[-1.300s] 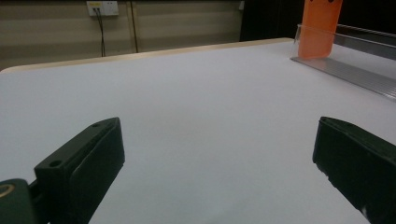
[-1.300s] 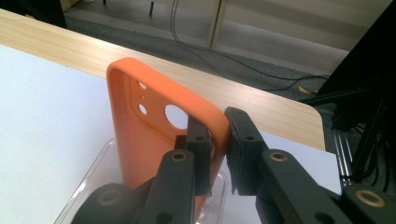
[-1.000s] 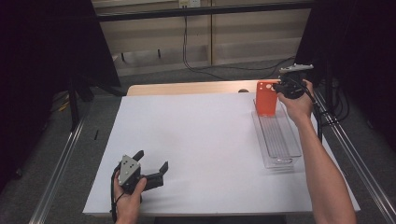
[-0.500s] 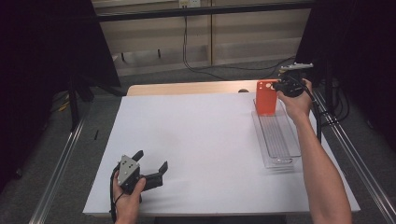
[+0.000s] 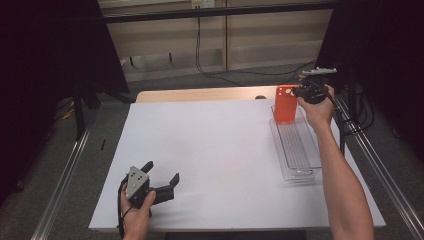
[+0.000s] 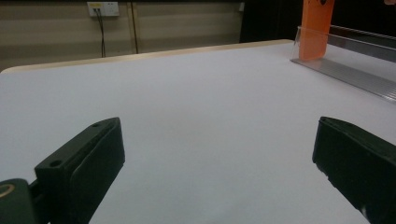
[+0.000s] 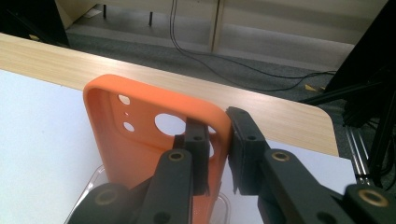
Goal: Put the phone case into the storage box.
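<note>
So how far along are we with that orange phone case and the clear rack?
Done: the right hand-held gripper has clamped the orange phone case by its edge. In hand: it holds the case upright at the clear rack's far end. Left: letting go; the left hand-held gripper rests open.

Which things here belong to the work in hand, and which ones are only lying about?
In the work:
orange phone case, clamped by its edge in the right gripper
clear slotted tray, under the case

Not in the work:
left gripper, open on the white table
wall cables
</note>
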Motion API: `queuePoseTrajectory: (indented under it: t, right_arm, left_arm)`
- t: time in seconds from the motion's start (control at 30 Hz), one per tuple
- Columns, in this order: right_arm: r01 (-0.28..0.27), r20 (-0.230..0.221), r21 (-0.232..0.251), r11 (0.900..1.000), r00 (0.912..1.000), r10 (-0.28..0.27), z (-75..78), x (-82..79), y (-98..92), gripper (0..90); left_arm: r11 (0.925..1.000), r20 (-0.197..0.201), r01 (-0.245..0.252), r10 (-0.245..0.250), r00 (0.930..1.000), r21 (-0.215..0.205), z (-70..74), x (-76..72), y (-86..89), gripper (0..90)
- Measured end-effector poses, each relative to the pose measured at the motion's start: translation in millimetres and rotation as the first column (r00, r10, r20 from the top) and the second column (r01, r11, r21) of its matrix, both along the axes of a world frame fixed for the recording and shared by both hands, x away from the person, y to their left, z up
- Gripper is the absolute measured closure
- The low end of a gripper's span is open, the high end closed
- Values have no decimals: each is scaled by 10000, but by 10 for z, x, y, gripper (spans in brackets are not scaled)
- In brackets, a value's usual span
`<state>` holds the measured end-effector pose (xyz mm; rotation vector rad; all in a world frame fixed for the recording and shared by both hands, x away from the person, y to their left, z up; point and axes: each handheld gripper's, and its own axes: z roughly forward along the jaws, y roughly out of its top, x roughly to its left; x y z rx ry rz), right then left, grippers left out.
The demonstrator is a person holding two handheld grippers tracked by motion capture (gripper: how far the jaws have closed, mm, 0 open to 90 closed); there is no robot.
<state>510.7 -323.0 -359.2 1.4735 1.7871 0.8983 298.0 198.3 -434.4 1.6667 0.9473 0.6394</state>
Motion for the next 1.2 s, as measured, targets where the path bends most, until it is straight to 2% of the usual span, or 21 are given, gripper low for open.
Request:
queuePoseTrajectory:
  t: [0.57,0.93,1.2]
  right_arm:
    - [-7,-42,267,9996,10000,8,2,-15,-34,774]
    - [40,-31,280,9996,10000,-39,12,-30,-37,766]
    - [163,-57,346,9993,9999,-162,9,-45,-51,712]
  left_arm:
    - [10000,0,-38,38,10000,-15,1,-1,13,21]
    - [9999,-17,-117,117,9999,-17,0,4,23,21]
    - [9999,-7,-111,111,9999,-23,1,0,22,21]
